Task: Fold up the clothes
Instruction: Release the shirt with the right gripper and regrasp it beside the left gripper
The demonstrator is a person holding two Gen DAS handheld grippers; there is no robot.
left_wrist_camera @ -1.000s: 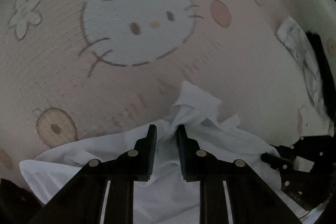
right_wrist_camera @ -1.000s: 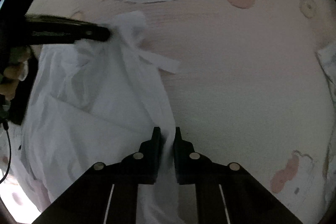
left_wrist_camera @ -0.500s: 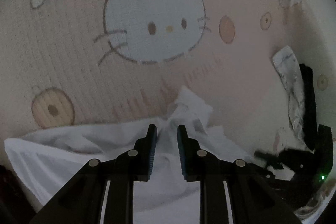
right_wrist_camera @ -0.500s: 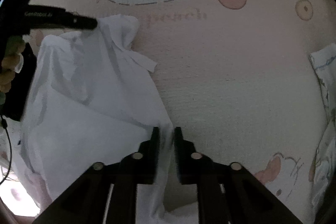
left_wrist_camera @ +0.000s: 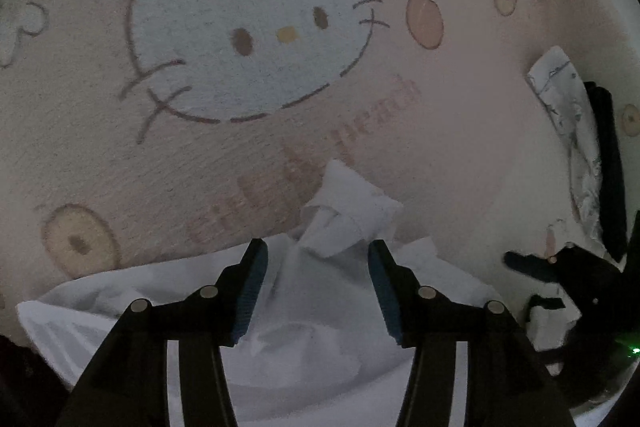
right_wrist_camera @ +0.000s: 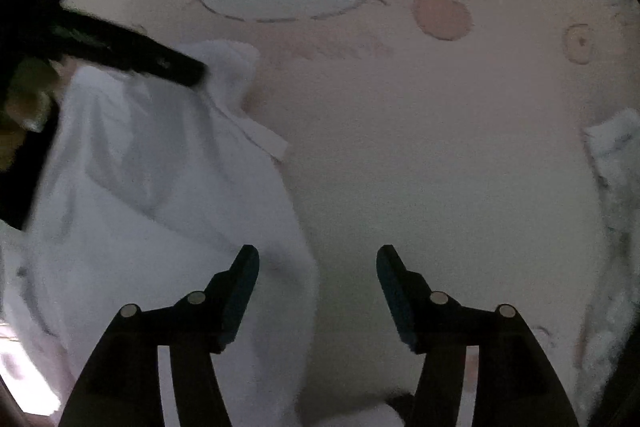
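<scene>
Both grippers' jaws have just been opening, letting go of the white garment they were pinching a second ago. Left gripper [left_wrist_camera: 314,283] is now standing about half open, cloth bunching between the pads, pads not pressing on it. Right gripper [right_wrist_camera: 318,287] is gaping wider; the garment's edge is lying at 9 o'clock inside the gap, bare blanket at 3 o'clock. White garment [right_wrist_camera: 160,211] is lying spread on the pink cartoon-cat blanket [right_wrist_camera: 440,147], its knotted corner [left_wrist_camera: 348,211] poking toward 12 o'clock. A patterned cloth [left_wrist_camera: 568,123] is lying at 3 o'clock, well apart.
</scene>
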